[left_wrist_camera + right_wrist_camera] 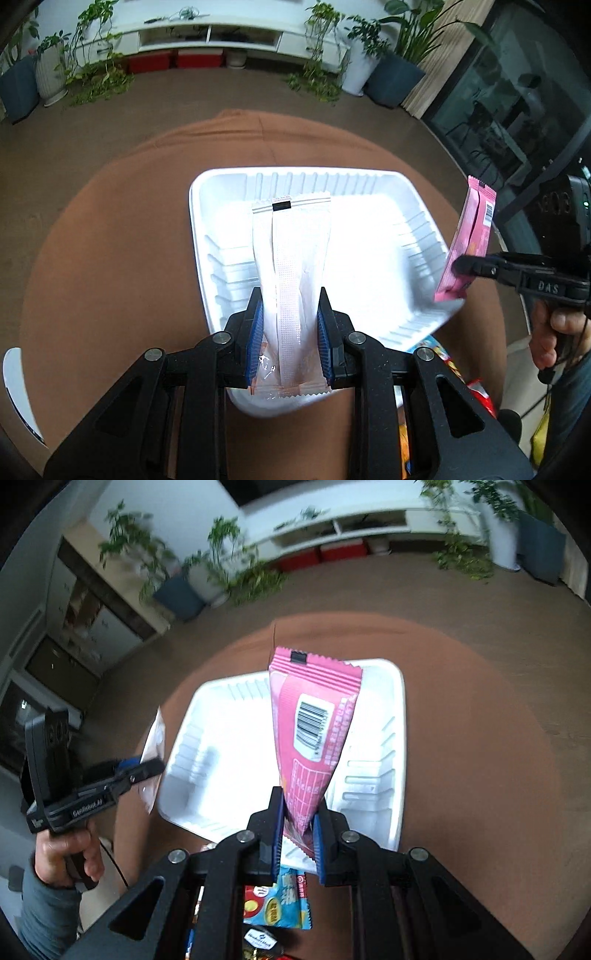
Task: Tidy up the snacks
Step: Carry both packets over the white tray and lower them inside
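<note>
Left gripper [290, 325]: clamped on white packet [291, 258] | right gripper [298, 821]: clamped on pink packet [314, 723] | both above white tray [413, 236] | risk, I judge: releasing off-centre drops packets outside its rim.
</note>
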`<state>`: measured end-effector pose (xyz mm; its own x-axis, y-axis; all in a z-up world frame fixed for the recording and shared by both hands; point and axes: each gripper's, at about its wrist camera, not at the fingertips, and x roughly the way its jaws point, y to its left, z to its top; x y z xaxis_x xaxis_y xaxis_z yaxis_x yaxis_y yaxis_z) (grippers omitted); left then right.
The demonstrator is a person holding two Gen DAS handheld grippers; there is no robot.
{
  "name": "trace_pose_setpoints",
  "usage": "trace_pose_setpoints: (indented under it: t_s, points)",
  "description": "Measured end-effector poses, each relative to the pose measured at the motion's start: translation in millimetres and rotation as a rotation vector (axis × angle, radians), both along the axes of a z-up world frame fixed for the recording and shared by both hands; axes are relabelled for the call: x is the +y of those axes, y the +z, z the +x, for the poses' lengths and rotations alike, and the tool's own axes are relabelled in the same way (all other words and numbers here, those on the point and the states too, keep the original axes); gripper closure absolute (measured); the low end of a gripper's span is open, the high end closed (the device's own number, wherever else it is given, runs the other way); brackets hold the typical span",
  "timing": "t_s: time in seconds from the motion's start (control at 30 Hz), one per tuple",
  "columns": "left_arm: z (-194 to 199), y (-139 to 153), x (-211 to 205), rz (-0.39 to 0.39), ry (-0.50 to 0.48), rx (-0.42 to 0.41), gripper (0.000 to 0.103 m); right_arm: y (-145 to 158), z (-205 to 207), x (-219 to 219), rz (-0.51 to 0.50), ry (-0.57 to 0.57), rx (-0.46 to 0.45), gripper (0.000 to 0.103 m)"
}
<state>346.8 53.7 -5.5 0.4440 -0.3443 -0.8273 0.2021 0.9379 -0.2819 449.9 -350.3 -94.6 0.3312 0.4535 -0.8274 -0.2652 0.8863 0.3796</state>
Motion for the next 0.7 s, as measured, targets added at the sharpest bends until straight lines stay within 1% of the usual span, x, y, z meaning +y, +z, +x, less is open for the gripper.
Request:
trace_pose_setpoints:
  t_s: [0.07,0.17,0.2,0.3,0.47,0.53,0.7]
  points:
    - [12,-10,-8,0.016,0.003,0.015,0.079,-10,7,4,-0.019,0.012,0.024,0.088]
    - [19,-22,-16,0.034,0.002,0.031,0.079,-23,17,8,-0.036,0.017,0.061,0.088]
    - [19,-25,-19,0.046,0.001,0.034,0.079,-29,9,12,-0.041,0.016,0.069,0.088]
    - [21,-32,-28,0.070,-0.005,0.040,0.079,-38,10,12,-0.055,0.009,0.089,0.088]
    - [29,-51,-35,0.094,-0.001,0.057,0.079,-45,13,10,-0.059,-0.007,0.104,0.086]
    - [30,-54,-35,0.101,0.002,0.046,0.079,-47,10,11,-0.060,-0.009,0.105,0.084]
    - [26,-55,-36,0.110,0.009,0.052,0.078,-50,9,10,-0.044,-0.016,0.110,0.077]
